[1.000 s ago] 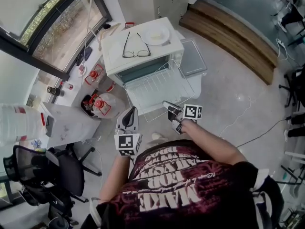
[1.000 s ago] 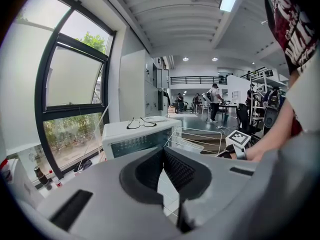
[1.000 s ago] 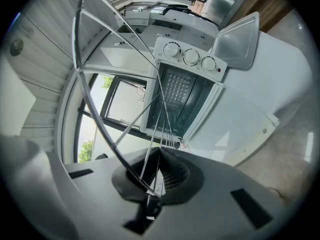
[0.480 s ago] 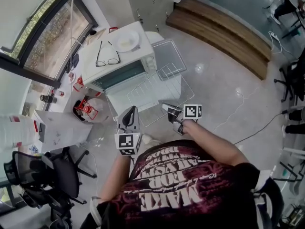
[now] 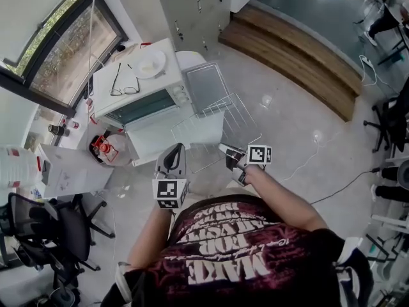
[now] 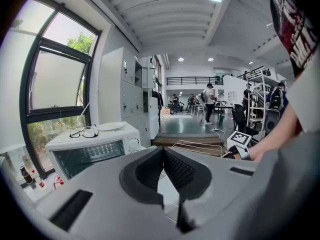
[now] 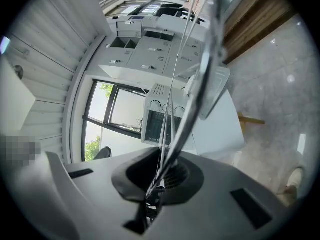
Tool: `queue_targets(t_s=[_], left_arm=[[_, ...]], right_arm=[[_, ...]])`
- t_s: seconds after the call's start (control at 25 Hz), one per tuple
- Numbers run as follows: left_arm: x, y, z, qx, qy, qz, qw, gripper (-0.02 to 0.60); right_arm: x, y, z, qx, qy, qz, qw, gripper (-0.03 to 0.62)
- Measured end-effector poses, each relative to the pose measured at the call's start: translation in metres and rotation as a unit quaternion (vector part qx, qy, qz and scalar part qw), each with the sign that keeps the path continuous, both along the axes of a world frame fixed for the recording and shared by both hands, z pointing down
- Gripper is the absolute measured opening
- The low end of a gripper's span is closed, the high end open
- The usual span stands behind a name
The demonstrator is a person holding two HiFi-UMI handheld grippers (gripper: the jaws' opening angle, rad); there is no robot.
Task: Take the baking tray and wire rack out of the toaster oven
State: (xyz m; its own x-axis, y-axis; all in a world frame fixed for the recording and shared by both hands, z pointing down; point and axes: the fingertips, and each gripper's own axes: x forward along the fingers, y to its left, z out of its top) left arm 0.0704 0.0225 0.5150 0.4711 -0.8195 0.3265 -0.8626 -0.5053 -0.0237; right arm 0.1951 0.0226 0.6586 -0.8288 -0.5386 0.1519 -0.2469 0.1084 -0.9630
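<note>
The white toaster oven (image 5: 140, 94) stands on a low white table (image 5: 163, 139) by the window. The grey baking tray (image 5: 206, 85) lies on the table beside the oven's right end. My right gripper (image 5: 225, 149) is shut on the near edge of the wire rack (image 5: 214, 123), which hangs out in the air in front of the oven. In the right gripper view the rack's wires (image 7: 186, 79) run up from the closed jaws. My left gripper (image 5: 174, 148) is shut and holds nothing, left of the rack; its view shows the oven (image 6: 92, 151) and the rack (image 6: 197, 146).
Glasses (image 5: 121, 87) and a white plate (image 5: 151, 62) lie on the oven's top. Red gas canisters (image 5: 102, 147), a white box (image 5: 64, 171) and an office chair (image 5: 48, 229) stand at the left. A wooden step (image 5: 294, 50) and a floor cable (image 5: 319, 142) are at the right.
Both grippers and the person have drawn back from the oven, which now sits smaller and further up-left. The wire rack has come along in the right gripper.
</note>
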Motion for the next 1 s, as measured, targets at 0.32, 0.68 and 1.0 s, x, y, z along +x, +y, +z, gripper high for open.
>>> queue_targets(t_s=[0.32,0.68,1.0], left_arm=[[0.029,0.002,0.001,-0.004,-0.020,-0.002,0.9998,0.006],[0.022,-0.045,0.009,-0.004,-0.035,-0.011,0.9993,0.006],[0.013,-0.134,-0.009,0.021,0.001,-0.042,0.9989,0.006]], right_arm=[[0.033,-0.007,0.005,0.002,-0.006,-0.008,1.000,0.005],[0.047,-0.033,0.020,-0.007,-0.004,-0.022,1.000,0.005],[0.052,-0.087,0.015,-0.006,0.000,-0.073,0.997,0.005]])
